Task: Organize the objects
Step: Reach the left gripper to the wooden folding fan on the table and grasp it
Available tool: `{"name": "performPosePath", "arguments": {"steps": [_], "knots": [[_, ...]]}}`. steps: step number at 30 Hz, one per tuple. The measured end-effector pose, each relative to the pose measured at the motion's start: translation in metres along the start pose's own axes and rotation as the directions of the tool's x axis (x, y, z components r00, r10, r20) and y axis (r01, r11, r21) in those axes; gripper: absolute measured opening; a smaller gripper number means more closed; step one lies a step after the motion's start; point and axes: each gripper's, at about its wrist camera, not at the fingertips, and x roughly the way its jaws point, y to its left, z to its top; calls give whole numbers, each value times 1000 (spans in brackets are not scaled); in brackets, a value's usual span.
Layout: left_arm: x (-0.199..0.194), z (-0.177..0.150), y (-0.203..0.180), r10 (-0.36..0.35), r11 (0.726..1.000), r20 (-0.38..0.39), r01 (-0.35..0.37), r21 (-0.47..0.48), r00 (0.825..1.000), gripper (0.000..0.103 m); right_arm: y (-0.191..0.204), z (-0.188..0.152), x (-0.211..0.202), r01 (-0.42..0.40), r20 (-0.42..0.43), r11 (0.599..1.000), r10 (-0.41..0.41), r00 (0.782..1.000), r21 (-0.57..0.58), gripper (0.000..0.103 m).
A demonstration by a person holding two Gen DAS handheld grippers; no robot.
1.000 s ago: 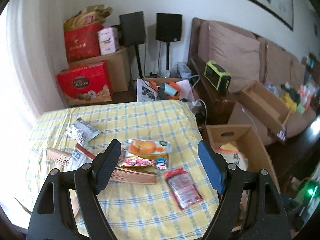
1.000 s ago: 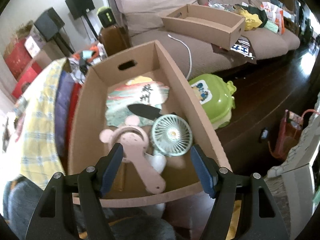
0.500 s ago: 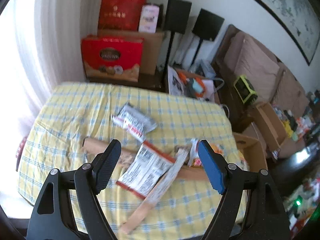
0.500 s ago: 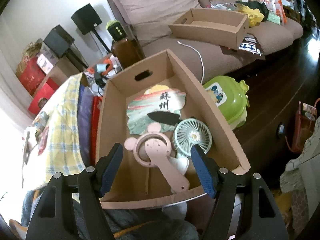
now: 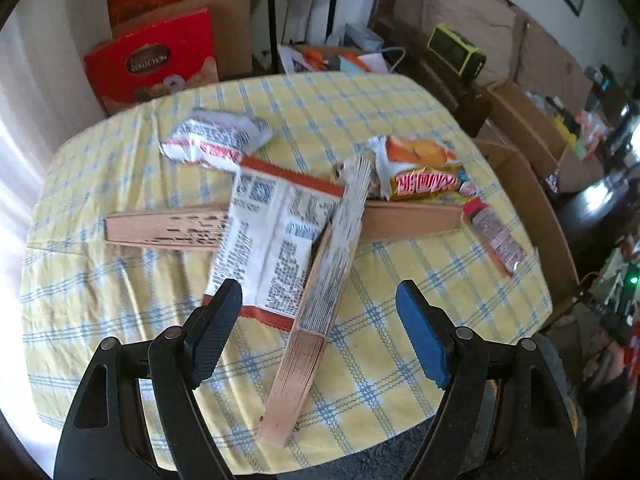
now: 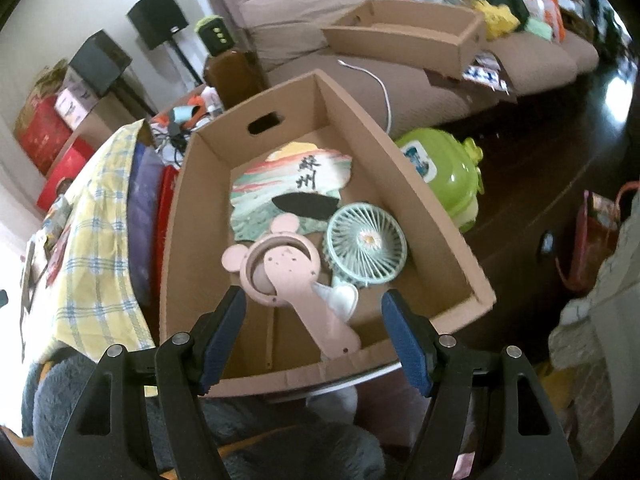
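Both grippers open and empty — left gripper (image 5: 319, 326) over the table (image 5: 120, 280), right gripper (image 6: 312, 330) over the box (image 6: 420, 216).

Ahead of the right jaws, the box holds a pink fan (image 6: 296, 280), a green fan (image 6: 366, 240) and a flat painted fan (image 6: 280, 184). Between the left jaws lies a folded fan (image 5: 316, 300) — its long axis runs away from the gripper, tilted slightly right, crossing a second folded fan (image 5: 168, 230) and a packet (image 5: 272, 240).
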Motion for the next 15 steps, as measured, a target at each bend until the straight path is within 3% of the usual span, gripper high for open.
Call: {"name": "performPosePath", "arguments": {"steps": [2,5,8,11,15], "knots": [[8,-3,-3,15,1000,-11,-15,18,1000,77,0,-3,2,12,-9,1000,-12,1000,6,72],[19,-4,-6,12,999,-31,-11,35,999,60,1,-6,0,26,-12,1000,-26,1000,5,72],[26,-10,-15,27,998,-51,-23,63,998,53,2,-4,-12,25,9,999,-26,1000,25,72],[29,-13,-23,43,994,-63,-36,107,997,36,8,1,-26,24,32,999,-25,999,30,72],[26,-14,-24,-12,996,-67,18,84,998,23,25,9,-44,26,60,1000,-26,998,3,72]]}}
